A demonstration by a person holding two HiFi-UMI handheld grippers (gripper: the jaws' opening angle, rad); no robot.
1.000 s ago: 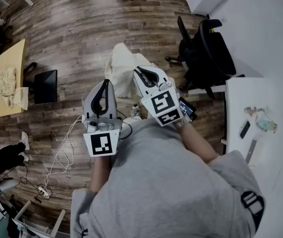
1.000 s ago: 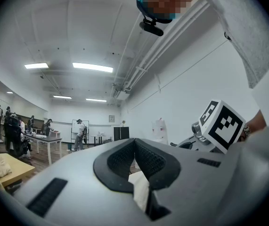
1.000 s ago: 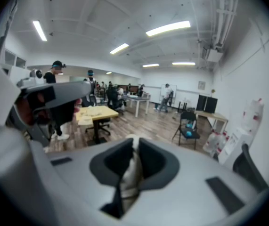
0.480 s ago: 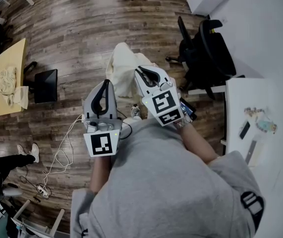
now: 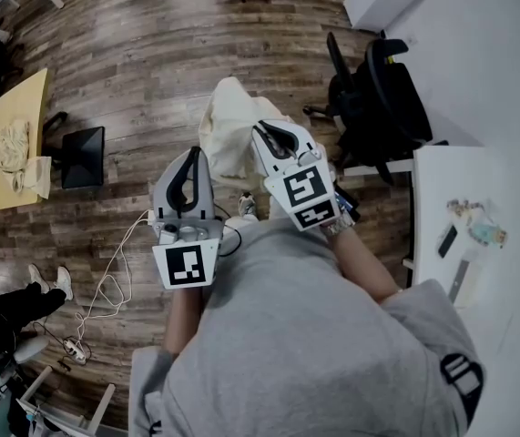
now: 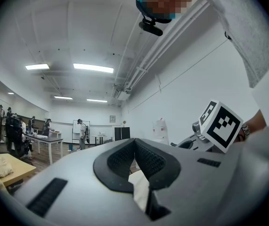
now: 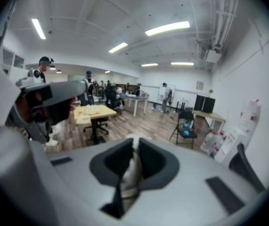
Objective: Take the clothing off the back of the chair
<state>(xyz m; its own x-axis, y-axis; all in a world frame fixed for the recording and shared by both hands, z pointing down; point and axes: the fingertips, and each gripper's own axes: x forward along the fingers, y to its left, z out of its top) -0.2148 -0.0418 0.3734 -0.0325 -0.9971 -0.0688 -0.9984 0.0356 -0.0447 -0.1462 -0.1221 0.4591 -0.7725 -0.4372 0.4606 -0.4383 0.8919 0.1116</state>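
Your left gripper [image 5: 192, 153] and right gripper [image 5: 261, 131]: fingers of both nipped narrow on cream clothing [image 5: 228, 121]. Spread between them, clear of chair [image 5: 373, 89], likely so it hangs off floor.

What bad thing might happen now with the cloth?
The left gripper and right gripper each pinch only a bit of the cloth, so it might slip out. It droops toward the floor and may drag. The white cable by the person's feet could trip them.
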